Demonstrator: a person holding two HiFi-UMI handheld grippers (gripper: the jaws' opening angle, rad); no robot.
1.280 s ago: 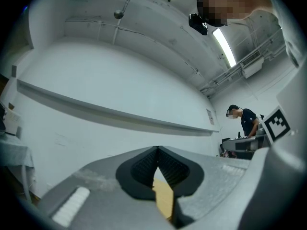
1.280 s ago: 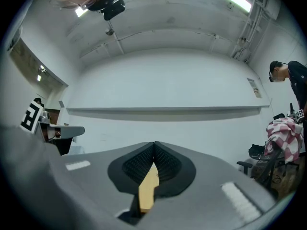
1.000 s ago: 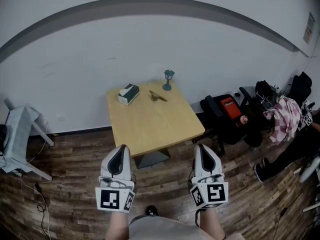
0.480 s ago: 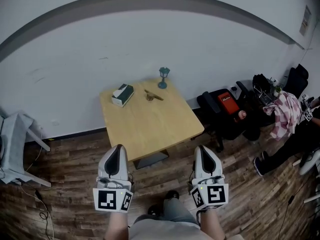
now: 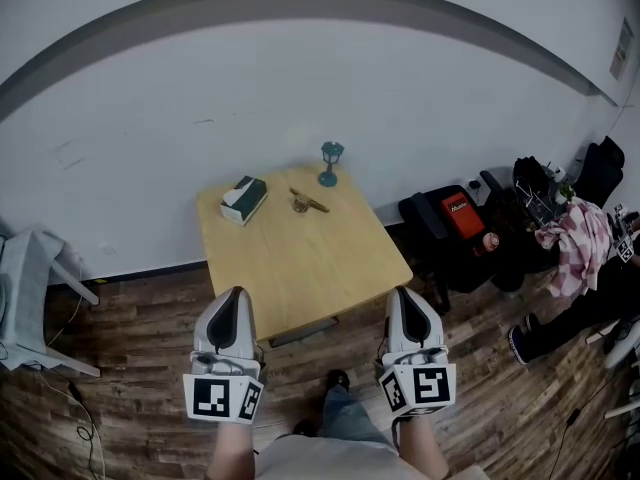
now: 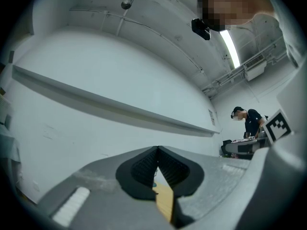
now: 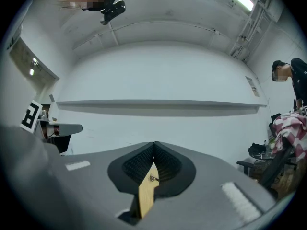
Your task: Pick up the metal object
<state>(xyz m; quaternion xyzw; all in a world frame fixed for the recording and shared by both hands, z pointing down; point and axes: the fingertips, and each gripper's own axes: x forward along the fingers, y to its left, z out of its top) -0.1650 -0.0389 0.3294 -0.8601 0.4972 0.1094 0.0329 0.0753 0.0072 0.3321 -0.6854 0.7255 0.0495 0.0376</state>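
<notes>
My left tongs [image 5: 237,298] and right tongs [image 5: 406,296] were shut, empty, short of the table [image 5: 300,273]; the metal object [image 5: 306,203] lay near its far edge, so approaching then opening seemed best.

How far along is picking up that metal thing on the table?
Nothing done yet: the metal object lies on the wooden table, between the tissue box and the teal lantern. Nothing is in hand: the left gripper and right gripper are shut and empty, short of the table. Remaining: approach, open, grasp, lift.
</notes>
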